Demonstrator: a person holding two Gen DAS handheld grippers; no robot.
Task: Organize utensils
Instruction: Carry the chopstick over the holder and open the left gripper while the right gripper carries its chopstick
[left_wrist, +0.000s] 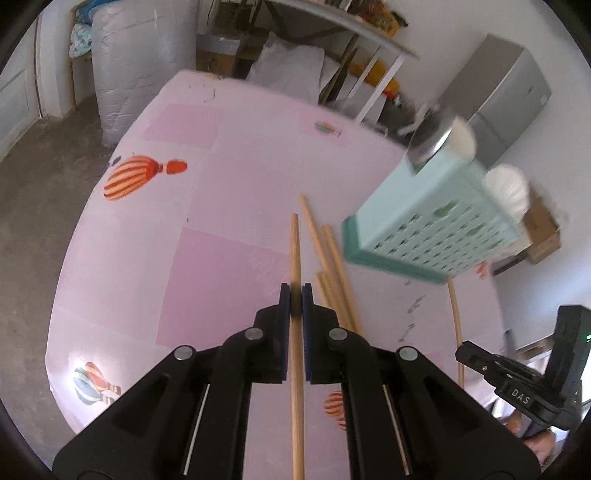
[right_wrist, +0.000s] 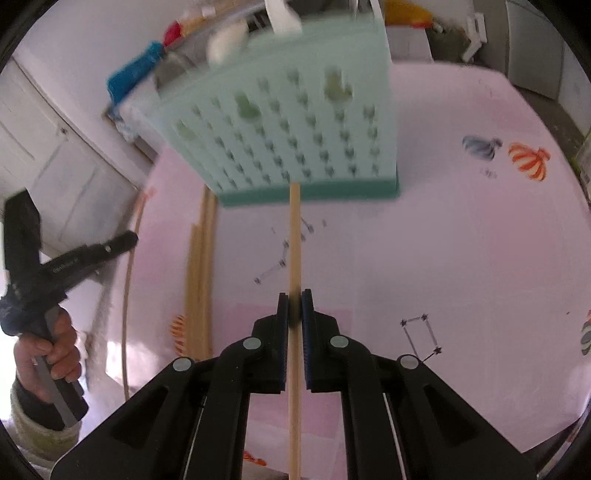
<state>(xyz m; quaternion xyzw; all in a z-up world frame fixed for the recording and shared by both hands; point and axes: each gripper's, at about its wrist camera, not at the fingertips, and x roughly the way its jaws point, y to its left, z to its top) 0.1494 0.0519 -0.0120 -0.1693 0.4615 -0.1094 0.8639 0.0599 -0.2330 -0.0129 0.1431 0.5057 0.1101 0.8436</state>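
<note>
My left gripper (left_wrist: 295, 300) is shut on a wooden chopstick (left_wrist: 295, 254) that runs straight ahead between its pads, above the pink tablecloth (left_wrist: 221, 206). Several loose chopsticks (left_wrist: 332, 266) lie on the cloth just right of it. A mint perforated utensil holder (left_wrist: 428, 225) stands to the right, with white and metal utensils (left_wrist: 461, 140) blurred at its top. My right gripper (right_wrist: 294, 304) is shut on another chopstick (right_wrist: 294, 236) whose tip reaches the holder's (right_wrist: 295, 125) base. The loose chopsticks (right_wrist: 201, 273) lie to its left. The left gripper body (right_wrist: 55, 273) and the hand (right_wrist: 48, 350) holding it show at far left.
One thin chopstick (left_wrist: 456, 325) lies apart on the cloth near the right gripper's body (left_wrist: 535, 376). The table's edge (left_wrist: 74, 229) drops to a grey floor on the left. Shelves, a white sack (left_wrist: 140, 66) and a grey cabinet (left_wrist: 502, 88) stand behind the table.
</note>
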